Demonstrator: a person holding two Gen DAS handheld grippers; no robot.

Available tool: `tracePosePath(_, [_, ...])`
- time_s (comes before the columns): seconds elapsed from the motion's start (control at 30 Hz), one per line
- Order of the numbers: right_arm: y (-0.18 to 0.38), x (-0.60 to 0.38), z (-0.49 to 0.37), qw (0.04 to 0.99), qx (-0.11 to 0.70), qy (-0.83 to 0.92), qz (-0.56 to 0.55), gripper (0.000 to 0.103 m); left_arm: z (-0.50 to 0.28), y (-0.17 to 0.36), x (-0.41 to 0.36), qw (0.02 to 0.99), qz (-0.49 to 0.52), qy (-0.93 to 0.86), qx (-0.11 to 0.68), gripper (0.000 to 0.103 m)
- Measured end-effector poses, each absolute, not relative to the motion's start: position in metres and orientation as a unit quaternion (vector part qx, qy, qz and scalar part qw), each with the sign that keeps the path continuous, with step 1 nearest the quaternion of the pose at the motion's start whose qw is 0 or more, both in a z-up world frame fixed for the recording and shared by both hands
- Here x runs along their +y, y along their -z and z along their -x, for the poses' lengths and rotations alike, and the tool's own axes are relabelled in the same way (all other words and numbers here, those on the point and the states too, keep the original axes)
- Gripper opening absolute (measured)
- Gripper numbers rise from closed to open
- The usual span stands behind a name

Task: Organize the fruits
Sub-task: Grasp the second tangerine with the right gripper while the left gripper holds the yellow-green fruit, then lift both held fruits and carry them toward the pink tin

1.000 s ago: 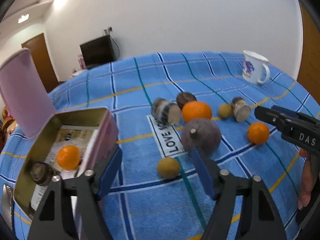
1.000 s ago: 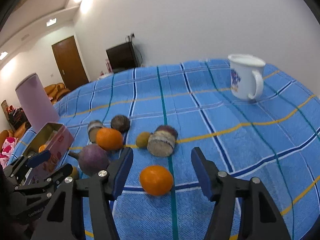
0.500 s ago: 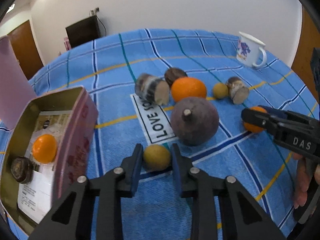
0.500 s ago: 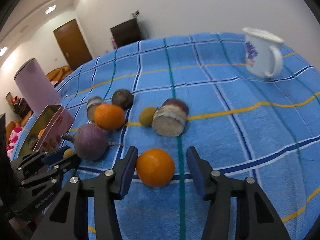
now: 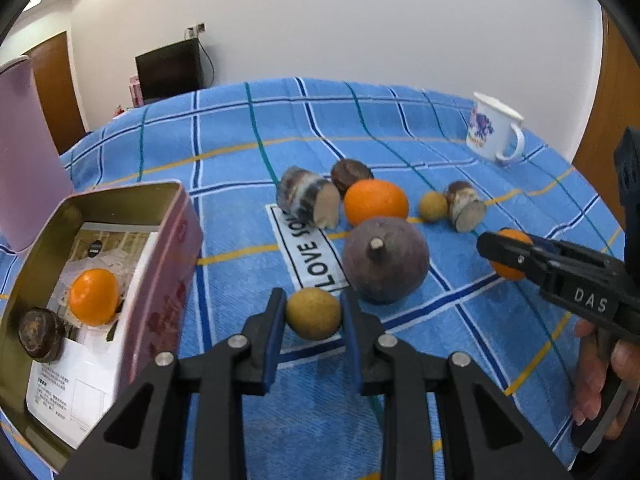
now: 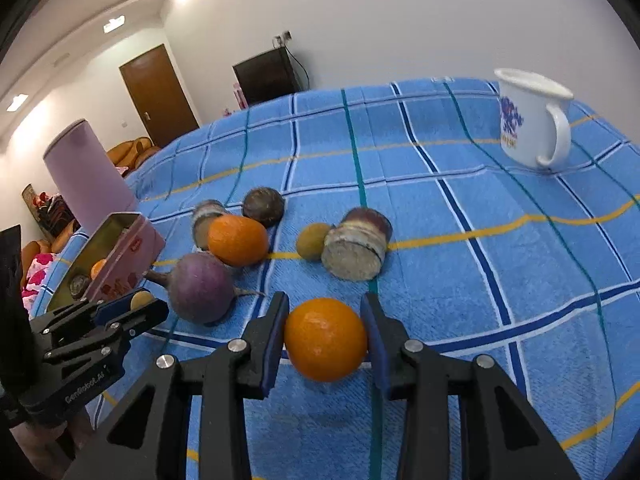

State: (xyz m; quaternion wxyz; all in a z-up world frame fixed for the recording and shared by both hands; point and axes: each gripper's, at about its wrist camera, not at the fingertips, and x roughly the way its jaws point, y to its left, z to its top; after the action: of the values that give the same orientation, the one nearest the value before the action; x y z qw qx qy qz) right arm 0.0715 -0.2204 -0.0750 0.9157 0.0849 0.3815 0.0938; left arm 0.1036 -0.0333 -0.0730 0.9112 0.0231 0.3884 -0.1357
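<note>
1. Counting left to right: one open tin holding one orange and one brown fruit; two oranges, two yellowish fruits, one purple fruit, one mug.
2. Left gripper jaws clamp a yellowish fruit.
3. Right gripper jaws are closing around an orange.
4. Blue checked cloth covers the surface; white walls, brown door.

Left gripper: black angular frame, blue pads on the finger insides, silver screw heads at the joints, white "GenRobot.AI" lettering on its side. Right gripper: same build, white "DAS" lettering on its side.
</note>
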Motion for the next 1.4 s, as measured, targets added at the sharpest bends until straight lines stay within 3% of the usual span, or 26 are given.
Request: tracePosePath(1.4, [0.043,-0.205,-0.03,0.959,0.252,-0.123,-0.035,0.039,-0.054,0.037,-0.019,0.967,-0.017,0.092,0.235,0.028])
